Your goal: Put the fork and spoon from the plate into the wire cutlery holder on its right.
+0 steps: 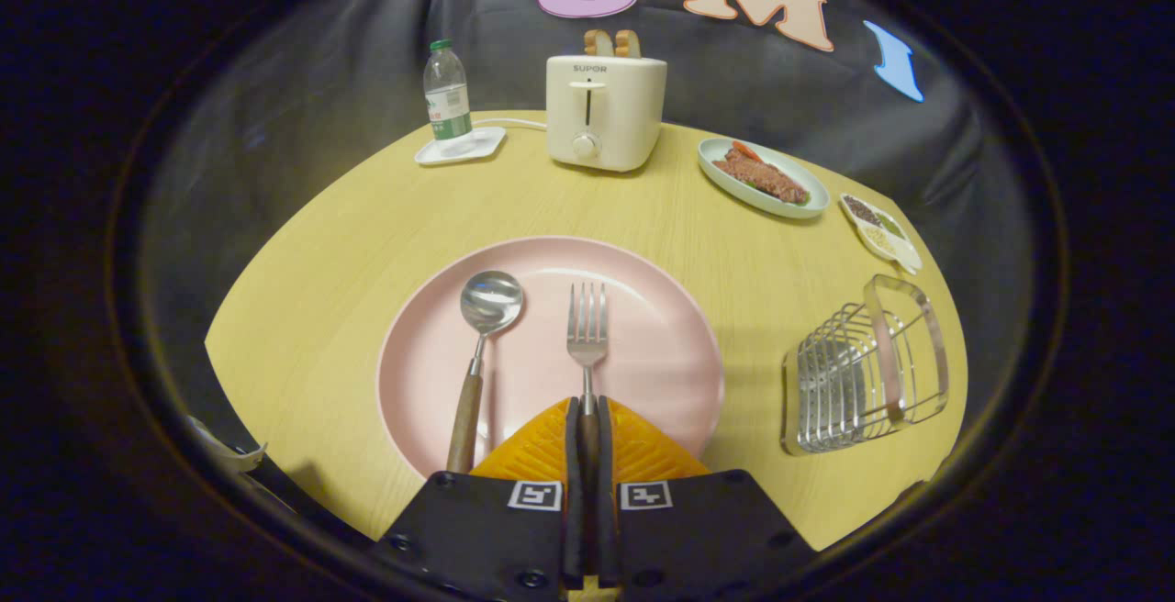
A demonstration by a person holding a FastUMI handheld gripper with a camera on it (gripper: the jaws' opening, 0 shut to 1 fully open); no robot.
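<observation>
Bottle (pixel 447 93): stood upright at the far left of the table, on a small white tray (pixel 462 146); clear plastic with a green cap.
Cord (pixel 510 122): a white lead ran along the table from the tray toward the toaster.
Spoon (pixel 479 356): lay on the left half of the plate, bowl pointing away from the gripper, wooden handle reaching back over the near rim, just left of the fingers. Not touched by either finger.
Plate (pixel 661 345): pink, round, in the middle of the near table, directly ahead of the gripper.
Toaster (pixel 604 111): cream, beyond the plate at the far side of the table, with two slices of bread (pixel 613 42) standing up out of it.
Fork (pixel 587 345): lay at the plate's centre, tines pointing away, handle running straight back between the fingers.
Gripper (pixel 587 418): low over the near rim of the plate; jaws were drawn together on the fork handle, a finger pressing on each side.
Oval dish (pixel 723 182): pale green, right of the toaster, carrying brown food.
Small divided dish (pixel 904 253): white, near the far right edge of the table, holding dark and pale bits.
Wire holder (pixel 863 368): stood on the table to the right of the plate, apart from it, with a clear handle (pixel 904 295) over the top; no cutlery in it.
Table (pixel 349 235): light yellow wood grain.
</observation>
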